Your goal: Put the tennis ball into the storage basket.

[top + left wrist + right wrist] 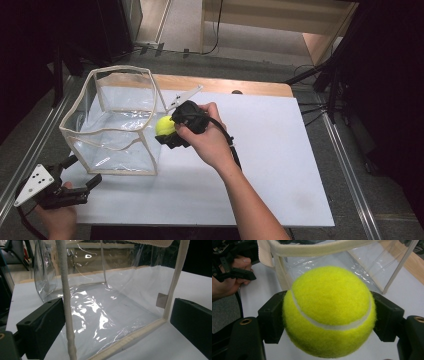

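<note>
My right gripper (171, 134), clenched on the tennis ball (164, 125), holds it just right of the clear bag (117, 125), beside its upper right rim, while my left gripper (80, 175), released, waits at its near left corner.

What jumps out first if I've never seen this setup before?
The bright yellow tennis ball, clamped between the right gripper's black jaws beside the clear plastic bag with cream edging. At the table's near left corner, the left gripper waits open by the bag's bottom corner.
</note>
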A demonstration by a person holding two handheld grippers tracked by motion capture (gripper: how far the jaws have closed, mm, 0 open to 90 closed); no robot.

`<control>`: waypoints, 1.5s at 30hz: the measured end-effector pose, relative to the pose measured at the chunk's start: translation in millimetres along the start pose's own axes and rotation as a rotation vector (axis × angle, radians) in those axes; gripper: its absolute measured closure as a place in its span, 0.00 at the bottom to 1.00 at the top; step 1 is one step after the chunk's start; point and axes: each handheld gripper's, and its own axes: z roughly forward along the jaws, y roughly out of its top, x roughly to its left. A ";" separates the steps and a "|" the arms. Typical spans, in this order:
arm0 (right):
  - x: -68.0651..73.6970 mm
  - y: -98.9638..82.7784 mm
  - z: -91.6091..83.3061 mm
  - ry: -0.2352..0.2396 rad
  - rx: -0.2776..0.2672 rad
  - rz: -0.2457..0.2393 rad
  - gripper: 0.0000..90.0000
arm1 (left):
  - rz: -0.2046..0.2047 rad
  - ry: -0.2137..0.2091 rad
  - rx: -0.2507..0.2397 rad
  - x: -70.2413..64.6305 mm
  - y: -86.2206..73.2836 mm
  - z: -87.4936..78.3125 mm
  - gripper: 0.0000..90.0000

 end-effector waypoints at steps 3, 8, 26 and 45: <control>-1.7 1.8 -1.9 0.000 -0.003 0.008 0.26 | 0.000 0.000 0.000 0.0 0.0 -0.4 0.00; -1.4 5.2 -5.0 -0.005 -0.003 0.007 0.26 | 0.000 0.000 0.000 -0.1 0.0 -0.1 0.00; 1.3 27.9 -13.3 -0.007 -0.024 -0.021 0.26 | -0.009 -0.005 -0.010 0.3 0.0 -0.1 0.00; 0.5 48.7 -20.4 -0.013 -0.043 -0.033 0.26 | -0.011 -0.007 -0.003 0.9 0.2 -0.4 0.00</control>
